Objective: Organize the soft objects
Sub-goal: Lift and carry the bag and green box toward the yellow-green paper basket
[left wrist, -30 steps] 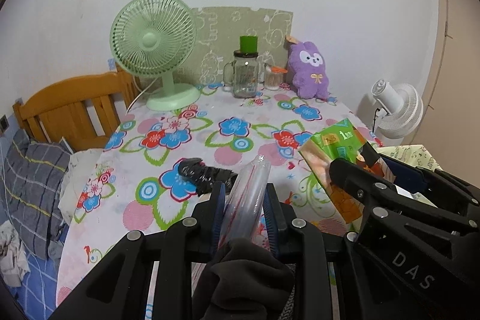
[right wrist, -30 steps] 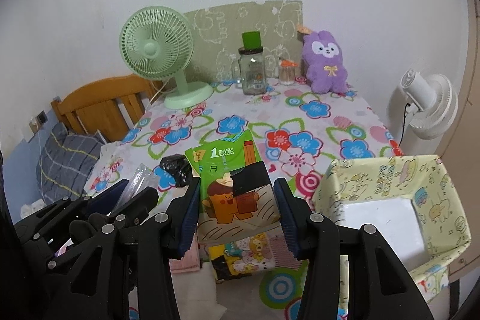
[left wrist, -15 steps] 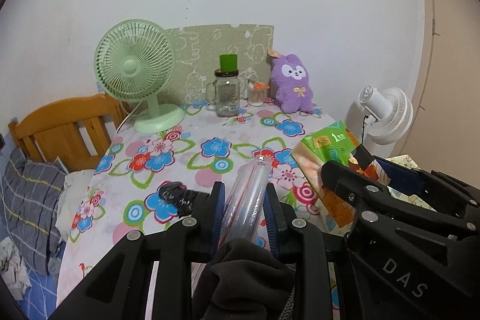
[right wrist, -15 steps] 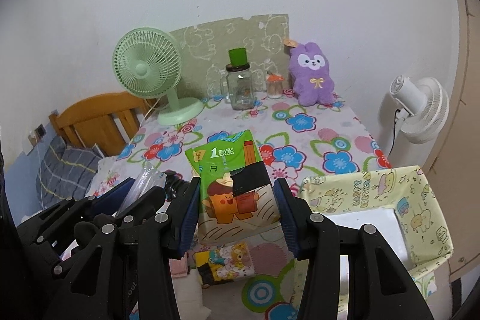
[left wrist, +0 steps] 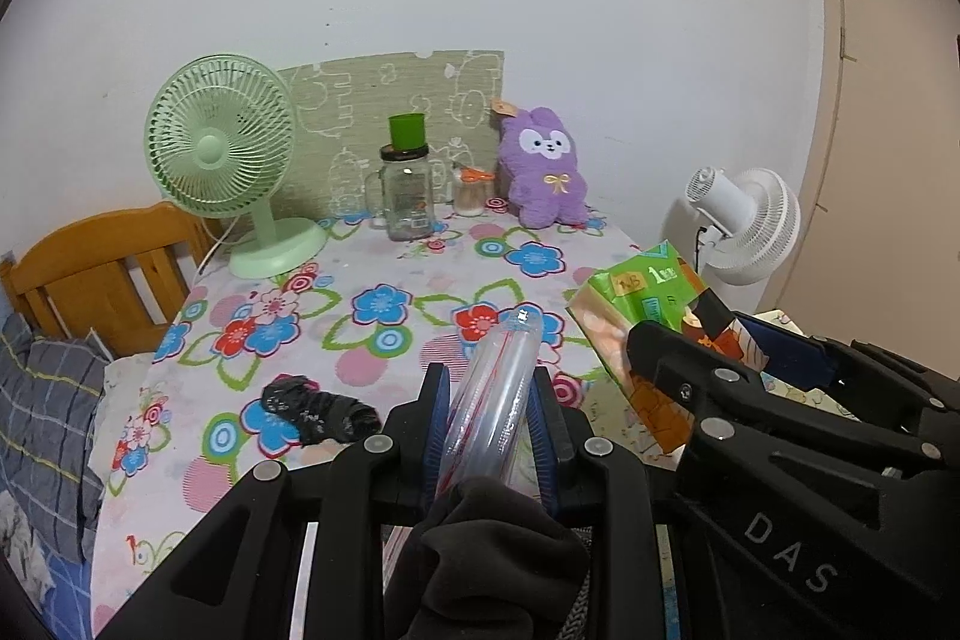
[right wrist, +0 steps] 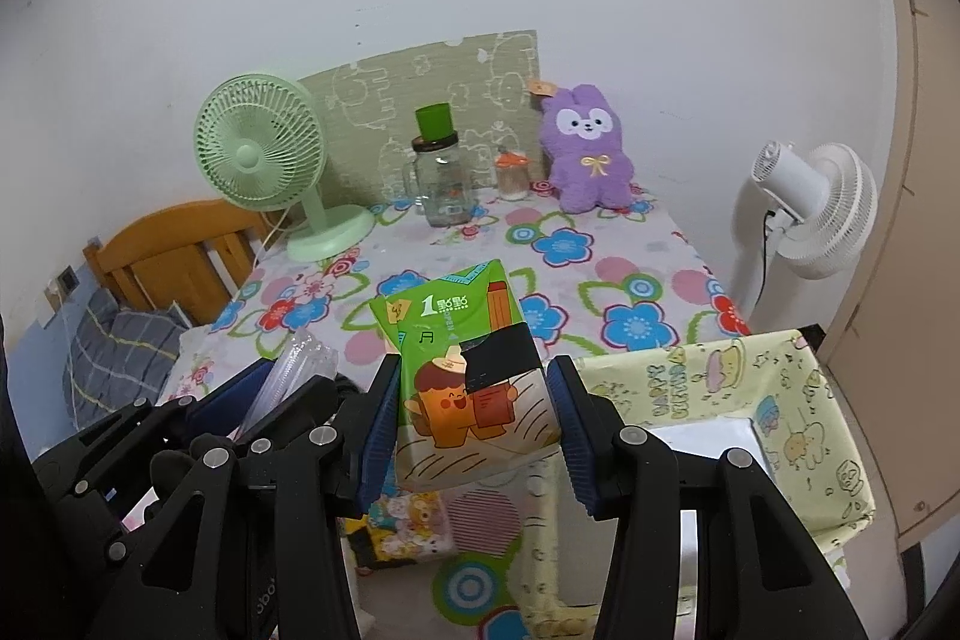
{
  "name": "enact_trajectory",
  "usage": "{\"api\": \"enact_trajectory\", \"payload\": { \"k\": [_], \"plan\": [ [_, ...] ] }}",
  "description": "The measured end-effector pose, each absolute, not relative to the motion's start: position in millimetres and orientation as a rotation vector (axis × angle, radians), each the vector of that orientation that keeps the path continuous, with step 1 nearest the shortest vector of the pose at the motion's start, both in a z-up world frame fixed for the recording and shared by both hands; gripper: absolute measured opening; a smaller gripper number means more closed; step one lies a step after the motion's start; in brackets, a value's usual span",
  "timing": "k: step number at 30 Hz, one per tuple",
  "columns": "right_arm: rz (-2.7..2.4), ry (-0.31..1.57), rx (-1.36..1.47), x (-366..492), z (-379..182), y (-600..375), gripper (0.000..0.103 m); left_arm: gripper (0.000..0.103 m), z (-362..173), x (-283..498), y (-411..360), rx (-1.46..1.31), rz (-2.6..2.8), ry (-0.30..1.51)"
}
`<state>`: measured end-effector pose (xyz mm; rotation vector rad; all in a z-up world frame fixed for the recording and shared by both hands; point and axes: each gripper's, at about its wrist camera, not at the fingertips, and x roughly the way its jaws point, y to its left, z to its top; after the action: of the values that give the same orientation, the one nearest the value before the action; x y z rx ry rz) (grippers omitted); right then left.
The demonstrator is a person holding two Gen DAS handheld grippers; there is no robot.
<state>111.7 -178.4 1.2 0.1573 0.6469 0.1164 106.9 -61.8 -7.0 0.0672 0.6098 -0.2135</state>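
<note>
My right gripper point(right wrist: 474, 424) pinches a green tissue pack point(right wrist: 468, 370) between its blue pads, one pad pressed on each side; the pack stands upright in the jaws, lifted clear of the flowered tablecloth point(right wrist: 600, 280). My left gripper point(left wrist: 489, 424) is pressed together on a clear plastic bag point(left wrist: 495, 394) with a red seal line, which sticks up and forward out of the jaws; a dark cloth point(left wrist: 480, 550) bunches just behind the pads.

The left wrist view shows a crumpled black item point(left wrist: 318, 409) lying on the cloth just left of the left gripper; in the right wrist view it is hidden behind the gripper bodies. The right wrist view alone shows the yellow cartoon-print box point(right wrist: 750, 400) with its white bottom, just right of the right gripper, and a small colourful packet point(right wrist: 408, 526) lying on the table under the held pack.

Both views show the green fan point(left wrist: 222, 160), a glass jar point(left wrist: 408, 196) and a purple plush rabbit point(left wrist: 543, 169) at the far edge against the wall, well away from both grippers.
</note>
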Motion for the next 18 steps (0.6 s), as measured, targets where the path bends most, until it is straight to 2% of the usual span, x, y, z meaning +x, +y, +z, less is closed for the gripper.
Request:
{"api": "enact_trajectory", "payload": {
  "k": [18],
  "plan": [
    [0.041, 0.635, 0.171, 102.2, -4.2, -236.9, 0.052, 0.025, -10.1, 104.5, -123.2, 0.088, -0.289, 0.612]
  ]
}}
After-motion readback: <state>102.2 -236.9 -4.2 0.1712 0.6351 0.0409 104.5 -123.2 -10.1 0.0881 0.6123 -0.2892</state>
